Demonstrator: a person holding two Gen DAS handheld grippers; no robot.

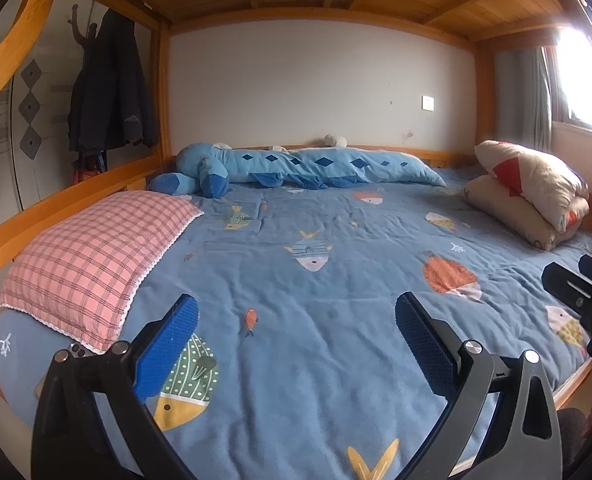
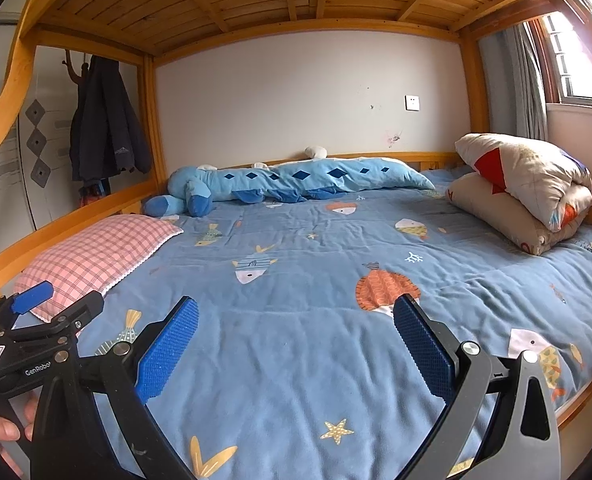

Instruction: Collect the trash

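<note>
Hovering over the bed [image 1: 315, 360] with left gripper [image 1: 296, 344] and right gripper [image 2: 296, 344] jaws spread wide, gripping nothing, pink pillow [image 1: 96, 256] lying alongside.

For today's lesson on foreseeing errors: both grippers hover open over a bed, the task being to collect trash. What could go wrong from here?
1. No clear trash shows on the blue fish-print quilt; its printed fish could be mistaken for litter.
2. A small item lies half hidden by the pink checked pillow, behind the left gripper, so it may be missed.
3. The right gripper, jaws open, might pinch quilt fabric.
</note>
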